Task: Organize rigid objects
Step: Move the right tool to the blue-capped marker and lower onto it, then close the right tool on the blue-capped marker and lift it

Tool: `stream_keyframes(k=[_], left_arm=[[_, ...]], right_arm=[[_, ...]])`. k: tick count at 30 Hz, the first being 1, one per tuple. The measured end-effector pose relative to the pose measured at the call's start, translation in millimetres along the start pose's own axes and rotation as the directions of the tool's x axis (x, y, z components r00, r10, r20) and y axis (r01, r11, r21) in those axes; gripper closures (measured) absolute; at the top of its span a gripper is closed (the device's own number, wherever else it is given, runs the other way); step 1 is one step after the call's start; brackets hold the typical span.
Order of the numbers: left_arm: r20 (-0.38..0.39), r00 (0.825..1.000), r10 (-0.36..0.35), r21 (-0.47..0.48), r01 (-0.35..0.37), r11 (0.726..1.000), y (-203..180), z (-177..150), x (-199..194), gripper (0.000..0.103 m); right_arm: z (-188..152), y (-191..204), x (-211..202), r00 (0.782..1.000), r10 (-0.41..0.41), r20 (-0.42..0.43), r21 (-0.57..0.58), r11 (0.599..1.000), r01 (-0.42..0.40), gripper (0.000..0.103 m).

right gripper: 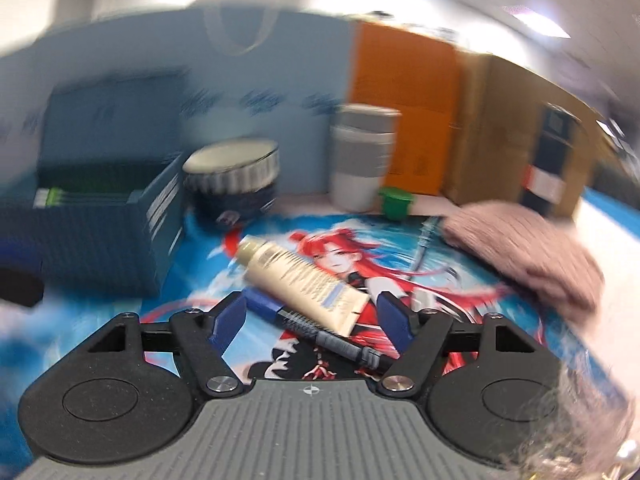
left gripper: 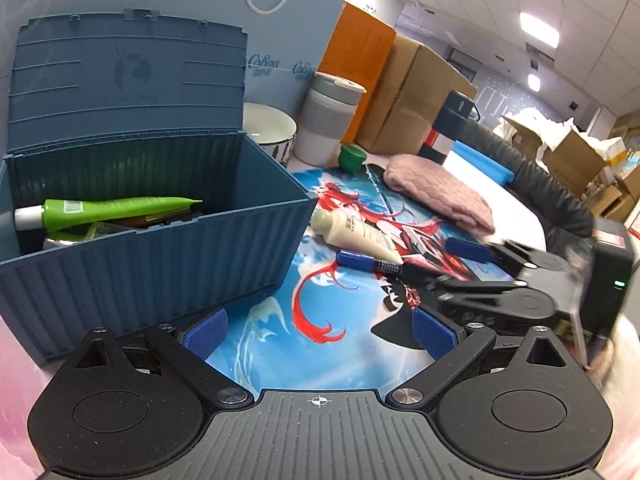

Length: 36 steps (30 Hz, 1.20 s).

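A blue container-style box [left gripper: 160, 236] stands open at the left with a green tube [left gripper: 116, 210] inside; it also shows in the right wrist view [right gripper: 108, 236]. A cream tube [left gripper: 356, 236] [right gripper: 304, 280] and a blue-capped pen [left gripper: 368, 262] [right gripper: 312, 328] lie on the printed mat [left gripper: 320, 320]. My left gripper [left gripper: 318, 334] is open and empty, low over the mat beside the box. My right gripper [right gripper: 314, 314] is open, its jaws on either side of the pen and the tube's flat end; it shows in the left wrist view [left gripper: 472, 264].
A pink knit cloth [left gripper: 440, 196] lies at the right of the mat. A green cap [left gripper: 352, 158], a grey-banded cup [left gripper: 328, 120] and a bowl [left gripper: 268, 128] stand at the back. A blue paper bag, an orange box and cardboard boxes line the rear.
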<state>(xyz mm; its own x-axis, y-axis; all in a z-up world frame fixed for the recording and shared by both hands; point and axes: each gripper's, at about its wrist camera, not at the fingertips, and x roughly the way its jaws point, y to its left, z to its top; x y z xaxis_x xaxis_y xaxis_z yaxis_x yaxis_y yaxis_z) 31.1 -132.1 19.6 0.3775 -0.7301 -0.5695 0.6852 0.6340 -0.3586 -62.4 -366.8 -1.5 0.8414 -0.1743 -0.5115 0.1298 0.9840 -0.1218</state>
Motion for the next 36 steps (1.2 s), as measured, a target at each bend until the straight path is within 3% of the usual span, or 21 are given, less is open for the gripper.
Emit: stream_keyframes(k=[4,7,10,12,14,18,21,26,28,30,36], left_arm=[[-0.004,1.0,-0.005,0.033,0.005,0.999,-3.2,-1.4,-1.4,0.003],[-0.003,1.0,-0.022,0.05,0.022,0.999,-3.7,-1.2,-4.1,0.003],[-0.004,1.0,-0.026,0.043,0.026,0.999,-1.6,-0.4,-3.1,0.003],[-0.005,1.0,-0.023,0.034,0.023,0.999,0.7,0.4,-1.4,0.003],[-0.002,1.0,-0.016,0.026,0.016,1.0,2.7,0.6,-2.3,0.003],[0.012,1.0,-0.017,0.017,0.017,1.0,4.9,2.7,-6.3,0.003],[0.025,1.0,-0.017,0.008,0.017,1.0,7.0,4.9,-9.0,0.003],[0.051,0.999,-0.018,-0.006,0.018,1.0,11.6,7.2,-18.3,0.003],[0.065,0.998,-0.015,-0.011,0.016,1.0,14.6,8.3,-23.8,0.003],[0.083,0.996,-0.011,-0.024,0.013,1.0,19.0,10.0,-30.4,0.003],[0.138,0.99,-0.008,-0.068,0.017,0.998,32.1,16.4,-48.8,0.003]], right_arm=[[5.1,-6.6,32.1,0.993,-0.022,-0.114,-0.052,0.999,0.016,0.035],[4.3,-23.9,47.7,0.981,0.052,-0.188,0.069,0.997,-0.04,0.036],[-0.7,-29.7,46.9,0.972,0.115,-0.207,0.136,0.987,-0.088,0.048],[-3.9,-27.8,46.0,0.962,0.161,-0.221,0.167,0.978,-0.125,0.05],[-3.5,-20.8,40.8,0.957,0.169,-0.236,0.143,0.98,-0.137,0.057],[0.5,-6.4,30.5,0.926,0.265,-0.268,0.146,0.962,-0.232,0.071],[3.7,6.6,31.4,0.905,0.324,-0.277,0.147,0.945,-0.293,0.071],[13.5,26.4,49.4,0.914,0.305,-0.266,0.103,0.952,-0.288,0.073],[15.2,29.9,56.2,0.923,0.288,-0.256,0.095,0.957,-0.272,0.085],[16.1,31.5,58.7,0.93,0.27,-0.249,0.096,0.962,-0.254,0.088],[19.4,26.4,42.3,0.942,0.287,-0.176,0.169,0.951,-0.258,0.089]])
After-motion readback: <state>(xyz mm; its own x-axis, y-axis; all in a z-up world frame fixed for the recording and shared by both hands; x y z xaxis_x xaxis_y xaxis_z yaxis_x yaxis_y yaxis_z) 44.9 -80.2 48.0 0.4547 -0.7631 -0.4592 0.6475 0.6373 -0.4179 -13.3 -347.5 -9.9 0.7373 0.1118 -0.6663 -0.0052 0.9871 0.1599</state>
